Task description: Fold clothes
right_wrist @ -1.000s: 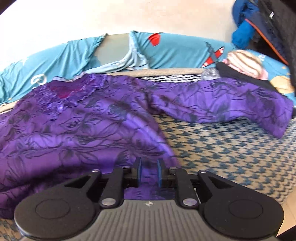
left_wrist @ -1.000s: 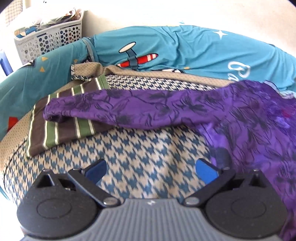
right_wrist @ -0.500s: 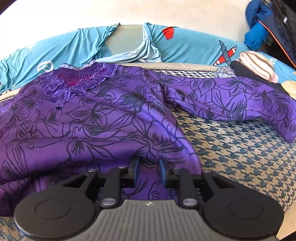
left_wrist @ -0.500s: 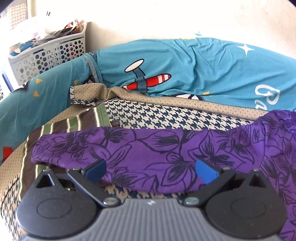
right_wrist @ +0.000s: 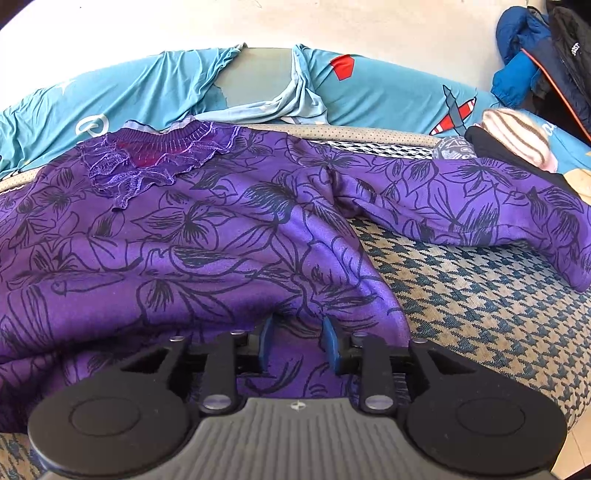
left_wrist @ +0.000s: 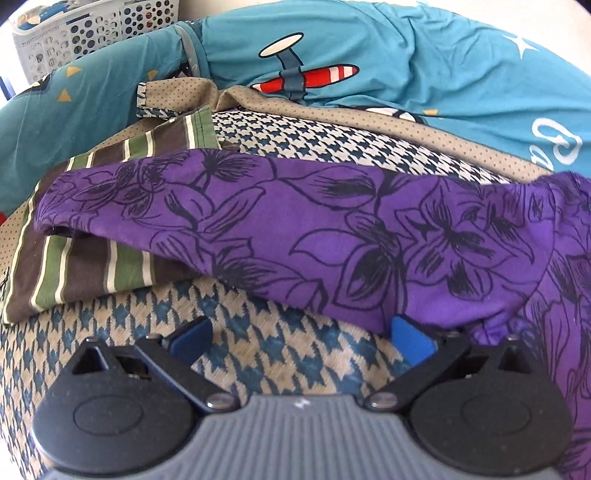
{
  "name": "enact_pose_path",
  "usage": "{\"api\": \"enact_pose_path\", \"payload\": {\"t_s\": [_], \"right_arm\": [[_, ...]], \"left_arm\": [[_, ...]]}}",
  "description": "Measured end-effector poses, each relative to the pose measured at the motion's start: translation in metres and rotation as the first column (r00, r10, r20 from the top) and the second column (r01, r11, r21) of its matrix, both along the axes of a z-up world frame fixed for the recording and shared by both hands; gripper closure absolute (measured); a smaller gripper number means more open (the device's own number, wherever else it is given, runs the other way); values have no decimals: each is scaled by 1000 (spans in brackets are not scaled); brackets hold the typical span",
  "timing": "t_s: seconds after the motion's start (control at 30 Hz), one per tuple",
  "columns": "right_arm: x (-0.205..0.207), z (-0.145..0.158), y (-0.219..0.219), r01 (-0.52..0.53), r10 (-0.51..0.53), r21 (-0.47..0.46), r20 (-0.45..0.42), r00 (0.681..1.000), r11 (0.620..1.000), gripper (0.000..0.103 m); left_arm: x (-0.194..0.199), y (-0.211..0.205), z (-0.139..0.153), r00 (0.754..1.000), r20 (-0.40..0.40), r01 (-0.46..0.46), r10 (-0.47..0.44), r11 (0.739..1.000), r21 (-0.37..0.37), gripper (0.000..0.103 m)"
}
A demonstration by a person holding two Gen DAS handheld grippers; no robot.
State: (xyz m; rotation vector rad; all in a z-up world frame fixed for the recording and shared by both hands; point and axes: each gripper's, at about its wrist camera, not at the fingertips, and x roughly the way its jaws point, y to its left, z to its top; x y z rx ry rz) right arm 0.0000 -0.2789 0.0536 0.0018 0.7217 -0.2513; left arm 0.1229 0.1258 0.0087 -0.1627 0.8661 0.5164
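- Purple floral top (right_wrist: 207,236) lies spread on the houndstooth bed cover (right_wrist: 480,306), sleeves out to both sides.
- My right hand-held gripper (right_wrist: 297,341) has just been opening; hem cloth sits between its slack jaws, unpressed.
- My left hand-held gripper (left_wrist: 299,338) gapes wide below the sleeve (left_wrist: 258,229), holding nothing.
- I should pinch the sleeve's lower edge cleanly, avoiding the striped garment (left_wrist: 92,266) beneath.
- Beyond the top: teal aeroplane bedding (left_wrist: 369,59), pale wall, laundry basket (left_wrist: 85,33).
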Motion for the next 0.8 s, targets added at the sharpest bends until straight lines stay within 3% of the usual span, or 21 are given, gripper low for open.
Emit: {"api": "enact_pose_path", "payload": {"t_s": [0.43, 0.8], "right_arm": [[2, -2, 5, 5, -6, -24, -4, 1000, 1000, 71], [-1, -4, 11, -5, 5, -65, 3, 1000, 998, 70]], "left_arm": [[-31, -14, -4, 995, -24, 92, -92, 996, 6, 0], [-55, -31, -7, 993, -22, 118, -118, 992, 34, 0]]}}
